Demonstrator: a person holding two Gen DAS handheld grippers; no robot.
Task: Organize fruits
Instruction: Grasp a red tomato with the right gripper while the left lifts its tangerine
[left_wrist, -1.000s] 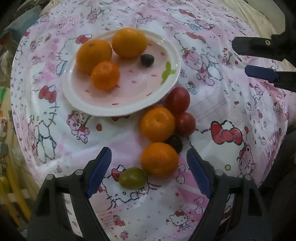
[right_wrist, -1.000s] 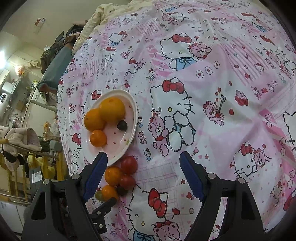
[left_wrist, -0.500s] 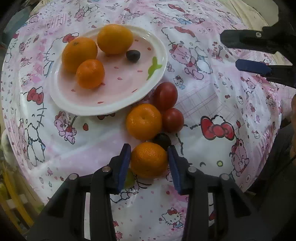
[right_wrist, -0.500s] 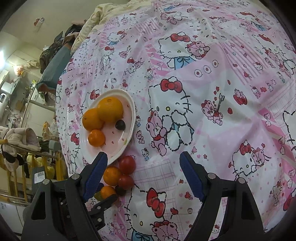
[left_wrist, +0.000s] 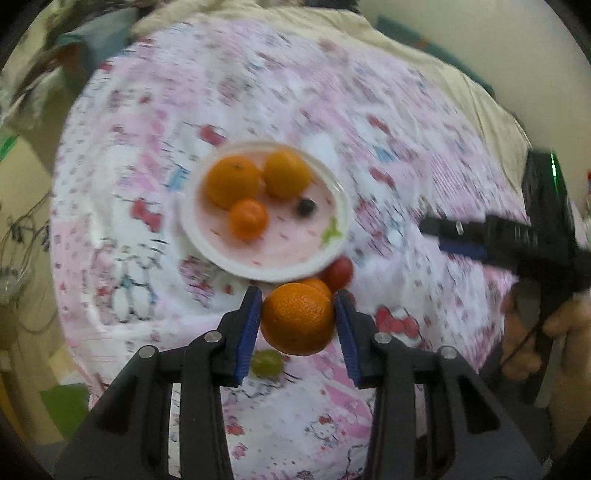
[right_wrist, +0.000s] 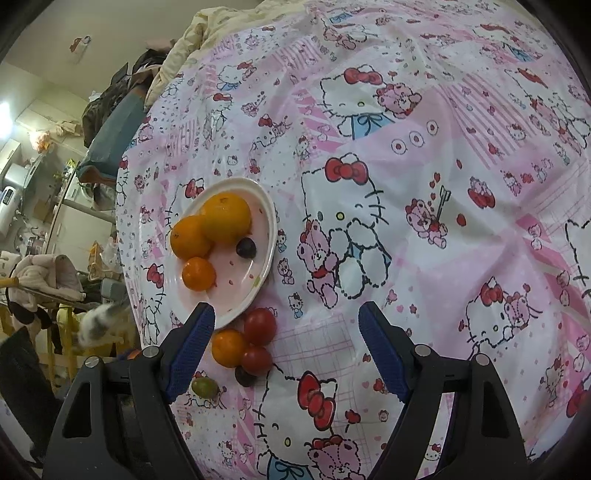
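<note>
My left gripper (left_wrist: 298, 317) is shut on an orange (left_wrist: 297, 318) and holds it lifted above the table, near the pink plate (left_wrist: 221, 254). The plate holds three oranges (left_wrist: 233, 181) and a dark grape (left_wrist: 306, 206). On the cloth beside the plate lie another orange (right_wrist: 228, 347), two red tomatoes (right_wrist: 260, 326), a dark grape (right_wrist: 243, 376) and a green grape (right_wrist: 204, 387). My right gripper (right_wrist: 286, 350) is open and empty, above the cloth to the right of the fruit; it also shows in the left wrist view (left_wrist: 458, 240).
The round table wears a pink Hello Kitty cloth (right_wrist: 424, 184). A cream blanket (right_wrist: 229, 22) lies at the far edge. Furniture and clutter (right_wrist: 44, 266) stand beyond the table's left edge.
My left gripper closed on the nearest orange and lifted it off the cloth. The left wrist view now sits higher and is blurred by motion. The right gripper barely moved.
</note>
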